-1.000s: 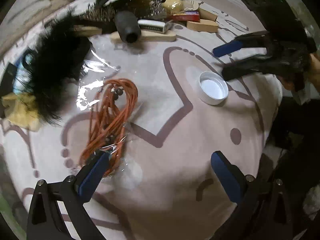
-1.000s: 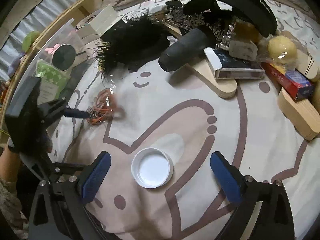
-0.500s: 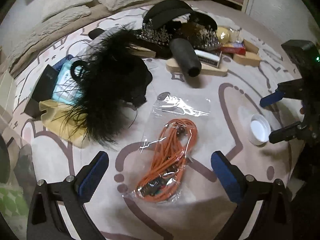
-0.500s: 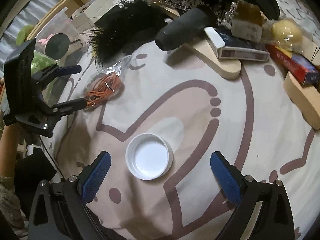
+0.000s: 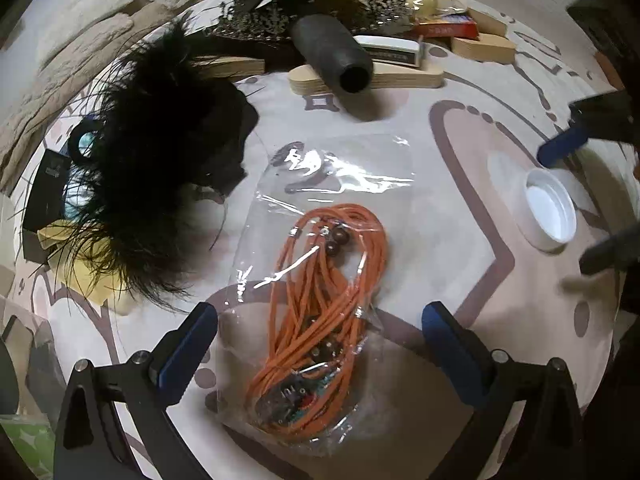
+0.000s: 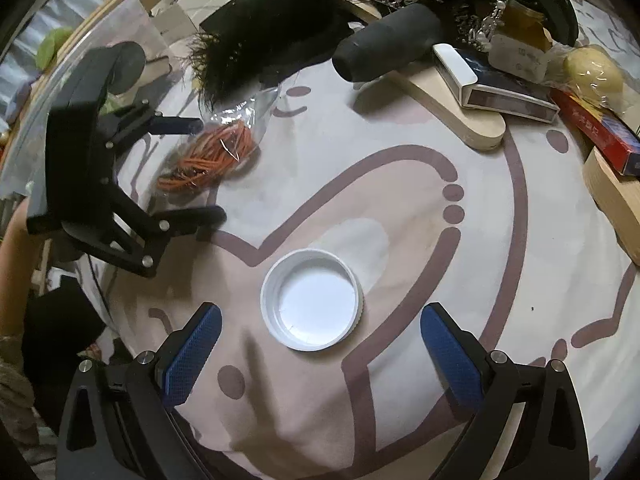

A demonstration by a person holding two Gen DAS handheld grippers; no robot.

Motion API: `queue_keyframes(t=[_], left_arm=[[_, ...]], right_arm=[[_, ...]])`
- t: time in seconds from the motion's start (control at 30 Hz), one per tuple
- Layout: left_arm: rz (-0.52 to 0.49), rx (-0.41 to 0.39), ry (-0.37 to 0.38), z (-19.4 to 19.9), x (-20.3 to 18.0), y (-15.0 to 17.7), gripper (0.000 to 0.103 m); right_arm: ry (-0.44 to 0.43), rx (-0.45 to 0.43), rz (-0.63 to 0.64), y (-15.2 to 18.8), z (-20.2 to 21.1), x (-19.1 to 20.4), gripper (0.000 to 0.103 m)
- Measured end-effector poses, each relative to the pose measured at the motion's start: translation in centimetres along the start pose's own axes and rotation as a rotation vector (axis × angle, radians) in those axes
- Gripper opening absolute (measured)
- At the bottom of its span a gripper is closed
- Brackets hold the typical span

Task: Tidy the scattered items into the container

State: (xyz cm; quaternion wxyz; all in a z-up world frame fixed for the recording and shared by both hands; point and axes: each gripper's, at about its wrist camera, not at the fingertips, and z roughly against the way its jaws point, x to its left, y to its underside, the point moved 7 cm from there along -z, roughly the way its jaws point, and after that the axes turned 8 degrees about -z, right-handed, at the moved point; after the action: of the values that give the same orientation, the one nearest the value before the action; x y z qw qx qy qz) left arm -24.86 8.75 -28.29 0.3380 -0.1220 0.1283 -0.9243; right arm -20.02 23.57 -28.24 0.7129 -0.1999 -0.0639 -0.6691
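Closing in since half a second ago, the left gripper [image 5: 320,332] is now straddling the bagged orange cord [image 5: 320,308], jaws spread wide and gripping nothing. Its twin, the right gripper [image 6: 318,344], is hovering with jaws equally wide around the white cap [image 6: 312,300]. Both items are lying on the patterned bed cover [image 6: 440,240], black feathers [image 5: 160,184] and a foam roller [image 5: 332,54] cluttering the far side.

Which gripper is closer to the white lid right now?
Right. The right gripper sits open with the white lid just ahead of its fingertips; the left gripper, also open, straddles the bagged orange cord.
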Motion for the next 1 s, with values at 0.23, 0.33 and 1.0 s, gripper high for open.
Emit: queue_keyframes(t=[0.23,0.33,1.0], left_arm=[[0.128,0.058,0.037,-0.8,1.1,0.2,0.103],[0.119,0.056,0.024,-0.6,0.9,0.0,0.101],[0.164,0.014,0.047,1.6,1.4,0.0,0.047]], right_arm=[[0.054,0.018,0.017,0.3,-0.5,0.5,0.100],[0.067,0.013,0.055,0.5,-0.5,0.8,0.100],[0.144,-0.042,0.159,-0.1,-0.6,1.0,0.052]])
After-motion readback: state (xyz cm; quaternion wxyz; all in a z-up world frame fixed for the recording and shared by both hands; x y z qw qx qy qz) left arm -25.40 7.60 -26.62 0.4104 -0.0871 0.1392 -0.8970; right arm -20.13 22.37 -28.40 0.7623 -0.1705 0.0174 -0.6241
